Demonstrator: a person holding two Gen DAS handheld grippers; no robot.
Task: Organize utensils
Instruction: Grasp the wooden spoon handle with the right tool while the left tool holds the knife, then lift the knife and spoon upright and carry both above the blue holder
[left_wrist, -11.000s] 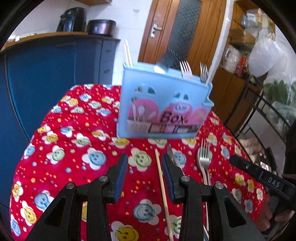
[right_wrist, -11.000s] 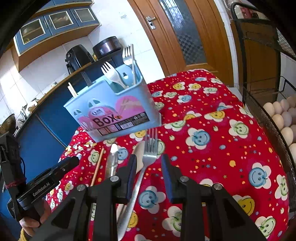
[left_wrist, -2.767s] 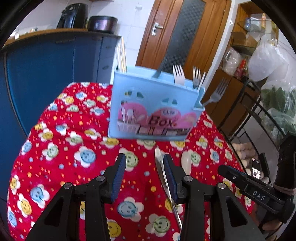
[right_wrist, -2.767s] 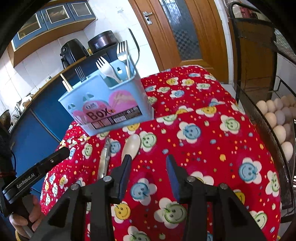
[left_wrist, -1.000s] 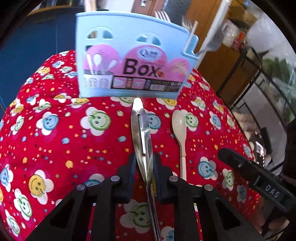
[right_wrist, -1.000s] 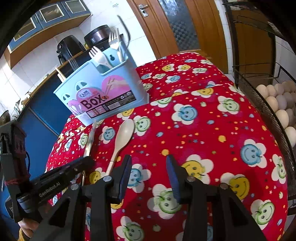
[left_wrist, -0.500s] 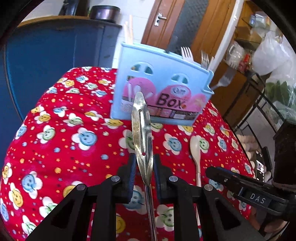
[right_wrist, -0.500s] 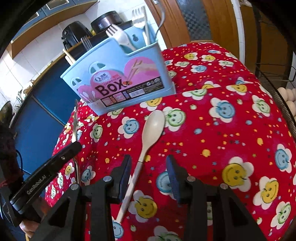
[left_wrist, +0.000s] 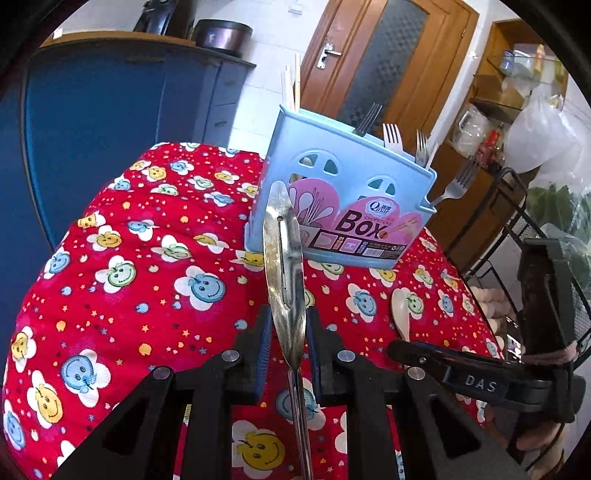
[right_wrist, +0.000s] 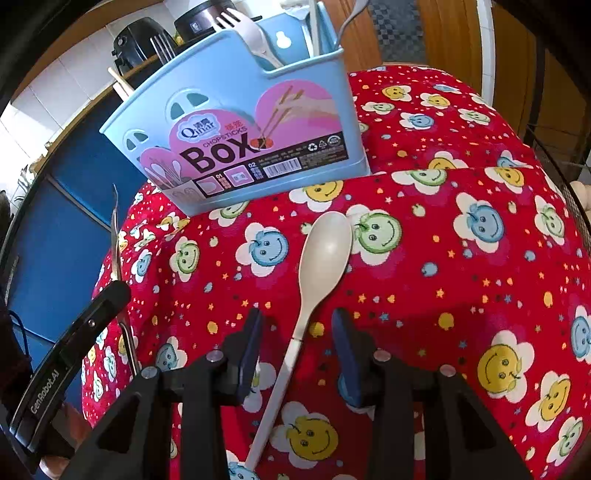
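Observation:
My left gripper is shut on a metal spatula-like utensil and holds it upright above the red flowered tablecloth, in front of the blue utensil box. The box holds forks and chopsticks. A cream plastic spoon lies on the cloth in front of the box. My right gripper is open, low over the spoon's handle, one finger on each side. The left gripper and its utensil show at the left of the right wrist view. The spoon also shows in the left wrist view.
A blue cabinet stands behind the table on the left, a wooden door behind the box. A black wire rack with eggs stands at the right. The table edge drops off at the left and right.
My left gripper closed on the metal utensil and lifted it off the cloth. My right gripper moved forward and down over the spoon's handle.

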